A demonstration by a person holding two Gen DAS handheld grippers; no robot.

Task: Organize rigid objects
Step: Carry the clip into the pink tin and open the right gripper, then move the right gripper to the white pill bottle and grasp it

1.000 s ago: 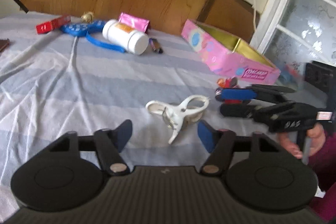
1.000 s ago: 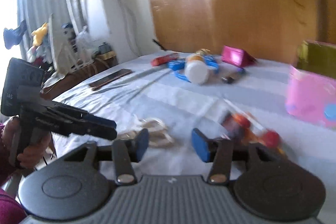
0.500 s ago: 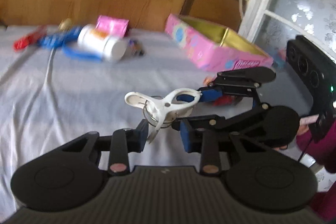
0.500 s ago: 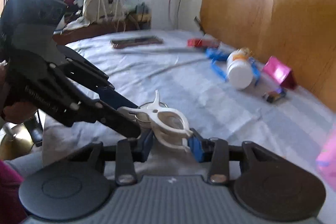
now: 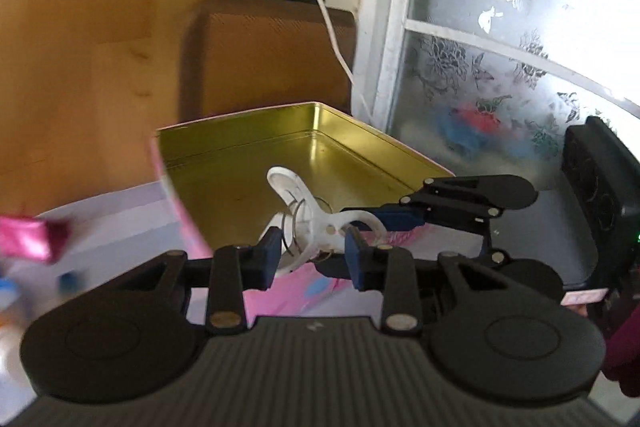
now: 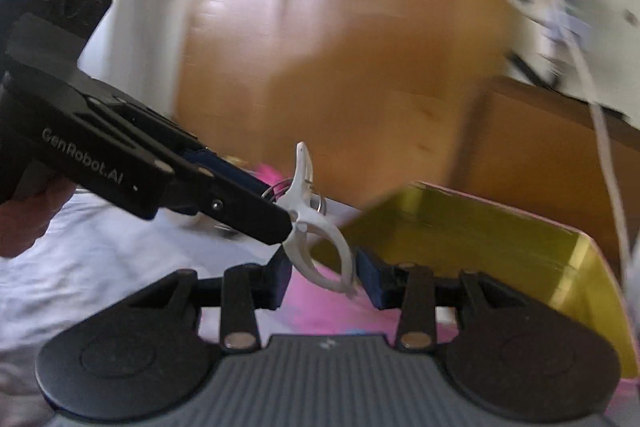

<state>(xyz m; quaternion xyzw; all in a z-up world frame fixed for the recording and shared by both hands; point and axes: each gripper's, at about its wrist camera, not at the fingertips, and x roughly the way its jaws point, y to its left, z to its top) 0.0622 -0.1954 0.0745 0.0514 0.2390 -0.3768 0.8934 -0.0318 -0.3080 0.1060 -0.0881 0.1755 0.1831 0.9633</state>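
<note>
Both sets of jaws are clamped on the same white plastic clip (image 5: pixel 310 223), so it's a two-gripper carry right now. Left gripper (image 5: pixel 310 259) has it pinched around the spring end, pads pressing from either side. Right gripper (image 6: pixel 322 273) comes in from the side and squeezes the looped handle end between its pads; in the left wrist view you can see its blue fingertips (image 5: pixel 396 219) reaching in from the right of the left jaws.

Clip sits up in the air between the two, hovering roughly over the near edge of the pink tin (image 5: pixel 176 195), whose open gold inside lies just ahead of and below the jaws. Looks like the drop into the tin is the step in hand.

What could go sideways, I reckon: two grips on one small springy thing. If one hand lets go late or pulls a different way, the clip could twist, pop open or flick out and land on the striped bedsheet (image 6: pixel 80 267) instead of in the tin. Letting go too near the rim could also bounce it off the wall.

Off to the left of the jaws there's a magenta packet (image 5: pixel 32 239), pretty blurred.
</note>
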